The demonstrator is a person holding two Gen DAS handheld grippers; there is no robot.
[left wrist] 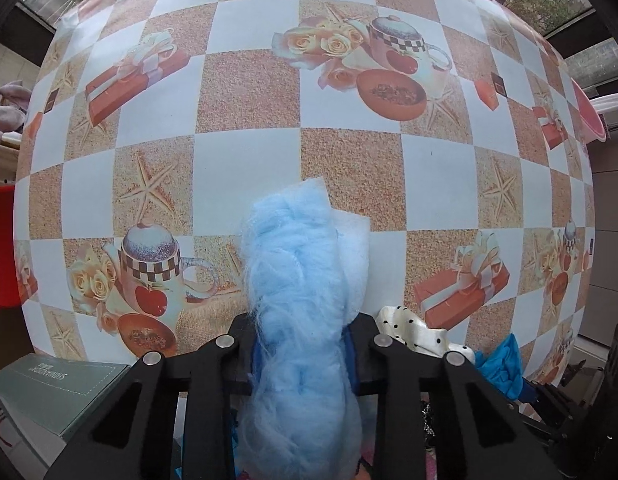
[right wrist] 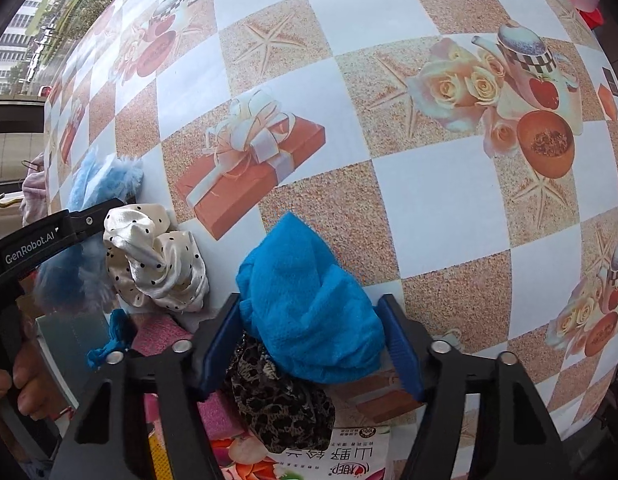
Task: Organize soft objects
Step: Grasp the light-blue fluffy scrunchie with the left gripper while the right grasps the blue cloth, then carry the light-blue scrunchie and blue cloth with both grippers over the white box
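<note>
A long tuft of light blue fluffy fibre (left wrist: 301, 280) lies on the checked tablecloth (left wrist: 245, 92), with a white sheet edge under it. My left gripper (left wrist: 303, 348) points straight down and is shut on this tuft, which bulges out above and below the jaws. In the right wrist view a crumpled bright blue cloth (right wrist: 309, 304) sits between the blue pads (right wrist: 215, 340) of my right gripper (right wrist: 309, 344), and both pads press its sides. The fluffy tuft (right wrist: 97, 176) also shows at the left there.
A white polka-dot scrunchie (right wrist: 157, 256) lies between the two tools, a leopard-print scrunchie (right wrist: 281, 400) sits under the right jaws. Pink sponge (right wrist: 161, 336), printed packet (right wrist: 333, 456) and grey-green box (left wrist: 61, 388) line the near edge. A hand (right wrist: 5, 384) holds the left tool.
</note>
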